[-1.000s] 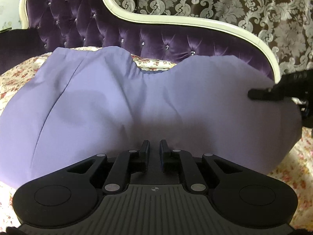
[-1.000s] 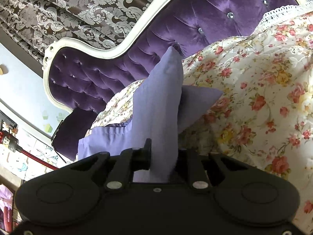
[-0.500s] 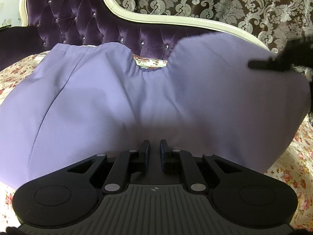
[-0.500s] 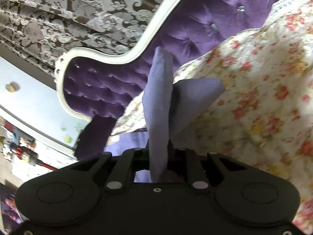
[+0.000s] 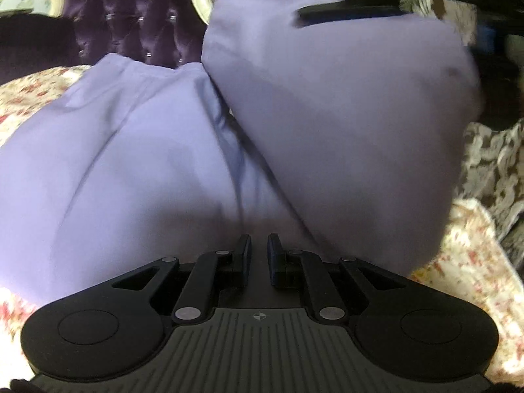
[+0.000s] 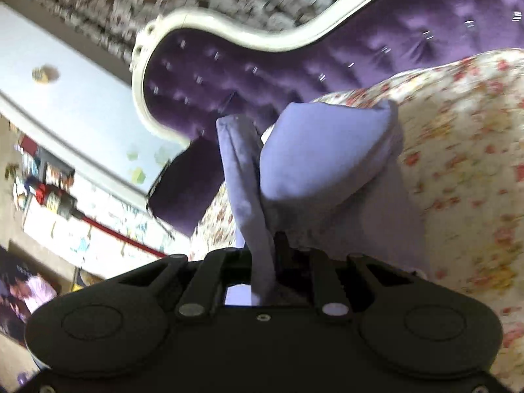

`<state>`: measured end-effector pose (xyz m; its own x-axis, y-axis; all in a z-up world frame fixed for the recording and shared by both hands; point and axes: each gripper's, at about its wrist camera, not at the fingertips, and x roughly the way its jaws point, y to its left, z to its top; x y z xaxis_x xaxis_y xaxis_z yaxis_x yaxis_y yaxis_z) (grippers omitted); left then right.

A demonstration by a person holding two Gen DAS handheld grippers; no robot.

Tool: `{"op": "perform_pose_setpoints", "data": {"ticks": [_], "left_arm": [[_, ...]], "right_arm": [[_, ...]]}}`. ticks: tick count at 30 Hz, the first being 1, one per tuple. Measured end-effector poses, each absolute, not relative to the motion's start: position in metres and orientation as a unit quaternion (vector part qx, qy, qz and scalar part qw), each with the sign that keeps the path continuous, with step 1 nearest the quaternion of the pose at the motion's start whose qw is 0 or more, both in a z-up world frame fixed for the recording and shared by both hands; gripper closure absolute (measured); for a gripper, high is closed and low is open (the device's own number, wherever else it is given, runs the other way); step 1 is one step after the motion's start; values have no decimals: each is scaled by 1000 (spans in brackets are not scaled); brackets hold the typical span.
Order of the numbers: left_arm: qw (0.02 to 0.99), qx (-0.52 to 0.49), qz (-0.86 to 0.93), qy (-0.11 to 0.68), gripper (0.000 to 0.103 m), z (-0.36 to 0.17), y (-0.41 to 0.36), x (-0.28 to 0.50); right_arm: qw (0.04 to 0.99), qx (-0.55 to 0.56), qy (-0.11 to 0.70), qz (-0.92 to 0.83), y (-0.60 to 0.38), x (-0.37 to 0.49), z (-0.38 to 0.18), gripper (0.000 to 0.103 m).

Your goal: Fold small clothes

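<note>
A lavender garment [image 5: 131, 163] lies spread on the floral bedspread [image 5: 468, 281]. My left gripper [image 5: 259, 250] sits at its near hem, jaws nearly together with the hem pinched between the tips. The garment's right half [image 5: 344, 114] is lifted and swung over toward the left half, leaving a crease running up from my left gripper. My right gripper [image 5: 327, 16] holds that half's top edge, upper right in the left wrist view. In the right wrist view, the right gripper [image 6: 263, 249] is shut on a bunched strip of the lavender garment [image 6: 311, 157], raised above the bed.
A purple tufted headboard [image 6: 262, 65] with a cream frame rises behind the bed, backed by patterned damask curtains [image 5: 491, 170]. A dark purple cushion [image 5: 32, 46] lies at the far left. Floral bedspread [image 6: 458, 163] stretches right of the lifted cloth.
My right gripper has risen and swung left with the garment's right half, which now stands up and leans over the left half. My left gripper has shifted only slightly at the hem.
</note>
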<state>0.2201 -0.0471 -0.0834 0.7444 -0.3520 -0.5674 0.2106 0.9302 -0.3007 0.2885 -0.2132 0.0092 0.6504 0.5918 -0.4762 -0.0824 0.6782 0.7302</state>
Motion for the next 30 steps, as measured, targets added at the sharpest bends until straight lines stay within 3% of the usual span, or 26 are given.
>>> {"op": "perform_pose_setpoints", "data": {"ticks": [6,9,21,25,26,30], "left_arm": [[921,-158,-165,315,92,-73,7,185],[932,-150,-125,306,86,-64,36,169],[961,-139,4,237,82,-9,128,160],[970,-112,-5,215,81,18,129,176],[972,-106,-11,211,80,20,132,184],[975,-51,-71,205,72,39,122,211]], "right_arm": [[852,282,382,218,-148,299,1,82],[867,241,375,222,-119,298,-5,82],[940,-25,280,193,-10,261,-47,81],[942,-130,251,180,27,246,-67,74],[941,-153,242,178,35,242,-72,68],[939,-209,214,169,56,229,-89,67]]}}
